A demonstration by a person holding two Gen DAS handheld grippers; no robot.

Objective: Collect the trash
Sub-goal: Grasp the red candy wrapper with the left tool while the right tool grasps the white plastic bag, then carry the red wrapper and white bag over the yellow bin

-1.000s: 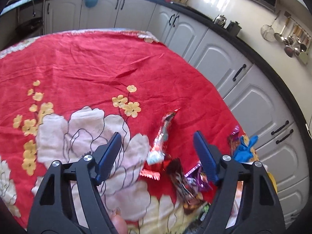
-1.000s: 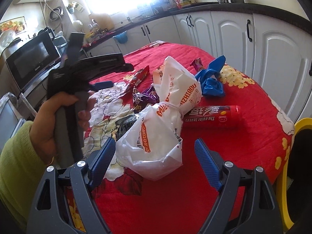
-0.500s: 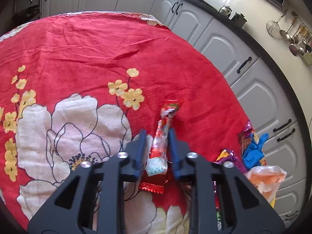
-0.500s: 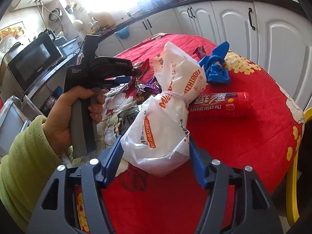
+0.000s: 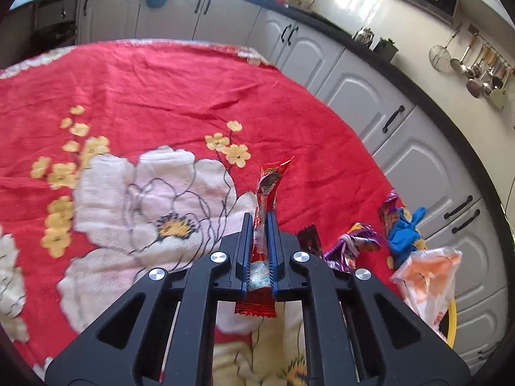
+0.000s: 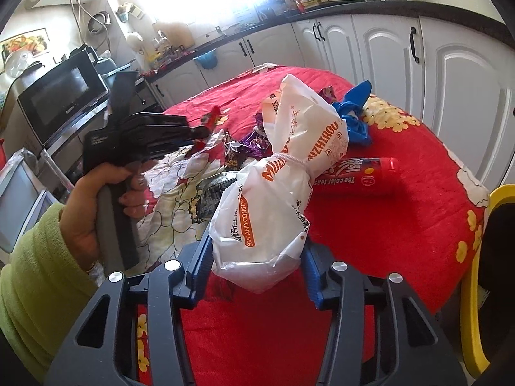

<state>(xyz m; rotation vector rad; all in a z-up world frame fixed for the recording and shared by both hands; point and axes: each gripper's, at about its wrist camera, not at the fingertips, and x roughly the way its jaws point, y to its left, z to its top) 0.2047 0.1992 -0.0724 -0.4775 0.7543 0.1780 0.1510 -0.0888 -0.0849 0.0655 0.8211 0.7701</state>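
My left gripper [image 5: 260,225] is shut on a long red and silver snack wrapper [image 5: 268,189] and holds it above the red flowered tablecloth [image 5: 161,96]. That gripper [image 6: 196,135] also shows in the right wrist view, with the wrapper [image 6: 212,117] sticking out of its tip. My right gripper [image 6: 256,257] is shut on a tied white plastic bag with orange print [image 6: 280,193], squeezing its lower bulge. The bag's top [image 5: 428,273] shows at the right in the left wrist view.
Loose trash lies on the cloth: a purple wrapper [image 6: 254,141], a dark wrapper [image 6: 209,196], a blue glove [image 6: 354,115] and a red tube [image 6: 360,177]. White cabinets [image 6: 450,64] lie behind. A yellow chair [image 6: 473,289] stands at the right edge.
My left gripper closed on the red wrapper and lifted it off the cloth. My right gripper closed around the white bag.
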